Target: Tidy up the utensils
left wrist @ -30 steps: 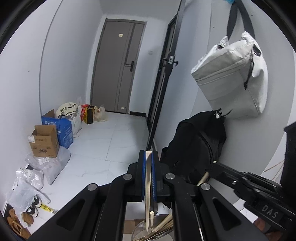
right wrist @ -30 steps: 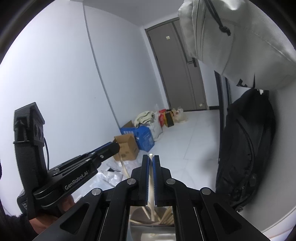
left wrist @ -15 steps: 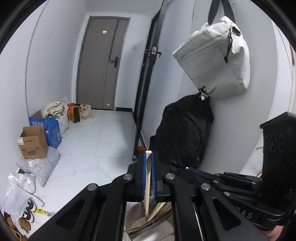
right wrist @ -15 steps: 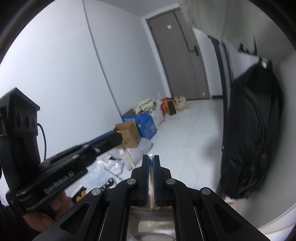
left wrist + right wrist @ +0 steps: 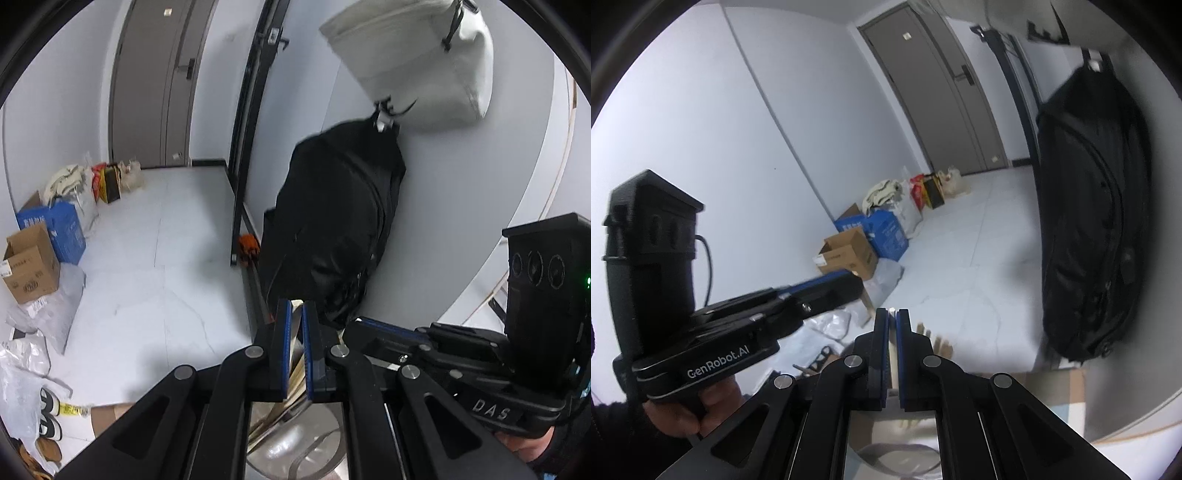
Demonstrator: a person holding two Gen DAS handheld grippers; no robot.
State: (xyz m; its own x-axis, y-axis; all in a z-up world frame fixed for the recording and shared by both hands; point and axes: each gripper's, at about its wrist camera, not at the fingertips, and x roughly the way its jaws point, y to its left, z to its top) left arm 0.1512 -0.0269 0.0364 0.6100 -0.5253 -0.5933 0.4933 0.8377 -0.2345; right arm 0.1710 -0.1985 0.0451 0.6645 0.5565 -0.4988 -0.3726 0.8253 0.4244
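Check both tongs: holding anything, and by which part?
Each is shut on a pale wooden chopstick. Left tongs grip theirs near its upper end; right tongs likewise. Lower ends reach toward the metal container.

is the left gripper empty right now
No: in the left wrist view the left gripper has its jaws shut on a pale wooden utensil above the metal container.
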